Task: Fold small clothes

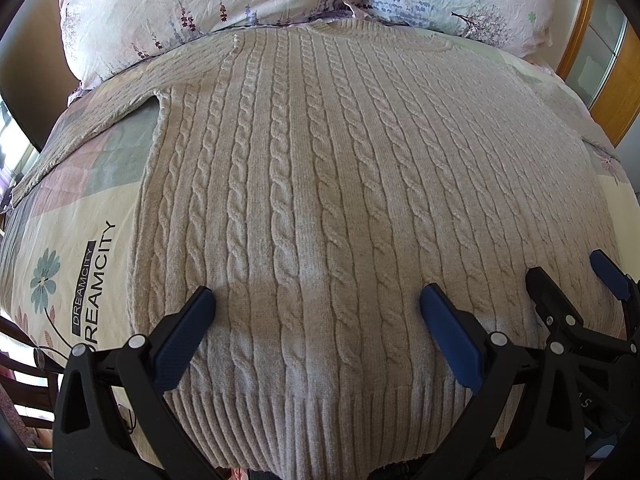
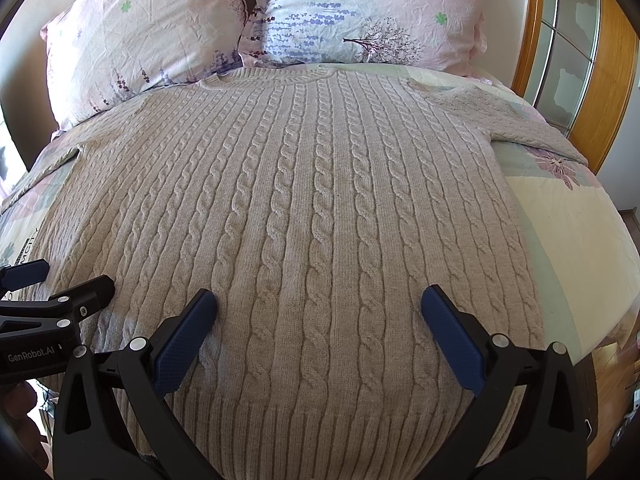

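We see the sweater (image 1: 320, 184) spread flat and wholly unfolded below the pillows (image 2: 256, 28), our left gripper (image 1: 318, 304) and right gripper (image 2: 318, 304) both spread apart over its hem, so every fold remains.

Beige cable-knit sweater (image 1: 320, 184) spread flat, unfolded, sleeves out sideways, ribbed hem nearest camera.
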Motion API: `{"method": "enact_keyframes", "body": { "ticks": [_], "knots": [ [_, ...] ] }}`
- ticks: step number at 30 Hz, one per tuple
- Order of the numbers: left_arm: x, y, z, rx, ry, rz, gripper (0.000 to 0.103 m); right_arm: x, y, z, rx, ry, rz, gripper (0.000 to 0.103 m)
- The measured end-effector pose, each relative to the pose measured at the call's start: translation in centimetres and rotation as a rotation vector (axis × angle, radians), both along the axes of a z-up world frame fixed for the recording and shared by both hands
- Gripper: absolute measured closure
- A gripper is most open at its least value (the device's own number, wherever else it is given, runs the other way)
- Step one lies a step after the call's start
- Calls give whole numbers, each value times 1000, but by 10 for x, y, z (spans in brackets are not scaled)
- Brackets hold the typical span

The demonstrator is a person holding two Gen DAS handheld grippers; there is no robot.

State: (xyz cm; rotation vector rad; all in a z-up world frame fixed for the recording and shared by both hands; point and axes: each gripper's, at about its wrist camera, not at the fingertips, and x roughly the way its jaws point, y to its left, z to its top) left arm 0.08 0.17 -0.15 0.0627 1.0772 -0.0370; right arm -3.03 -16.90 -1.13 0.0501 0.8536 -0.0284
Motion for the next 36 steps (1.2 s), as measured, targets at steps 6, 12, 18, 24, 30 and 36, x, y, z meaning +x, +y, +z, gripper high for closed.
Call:
{"method": "enact_keyframes", "body": {
  "ticks": [6, 12, 18, 24, 30, 36],
  "knots": [
    [5, -2, -1, 4, 15, -2, 2, 3, -1, 2, -7, 4, 21, 1],
    [7, -3, 0, 11, 23, -29, 2, 6, -18, 8, 53, 19, 171, 1],
    [20, 7, 13, 33, -21, -50, 2, 55, -181, 54, 375, -103, -166, 1],
    [54, 66, 35, -153, -169, -10, 2, 109, -362, 41, 575, -118, -616, 32],
    [80, 114, 35, -143, -253, 104, 2, 123, -430, 2, 714, -65, -820, 59],
    [86, 162, 41, -183, -333, 169, 2, 133, -437, -11, 739, -125, -844, 90]
  ]
}}
